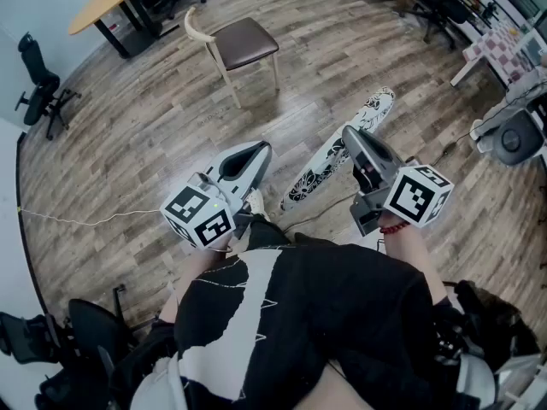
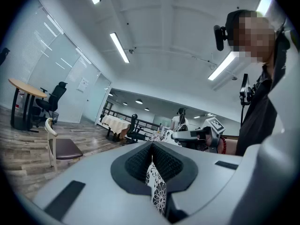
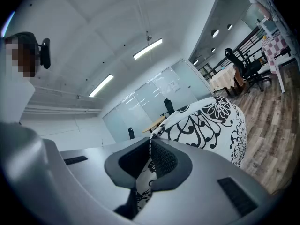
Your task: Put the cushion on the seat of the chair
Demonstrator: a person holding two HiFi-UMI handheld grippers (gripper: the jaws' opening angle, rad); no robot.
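left gripper (image 1: pixel 255 154) lower centre-left, fingers (image 2: pixel 137 161) pinched tight on the cushion (image 1: pixel 329 161) edge | right gripper (image 1: pixel 352 137) centre-right, clamped on the same cushion | both forearms (image 1: pixel 198 265) reach up from the bottom of the frame

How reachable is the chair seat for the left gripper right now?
Probably not yet: the left gripper, shut on the cushion, is well short of the seat. Open floor lies between, nothing blocking.
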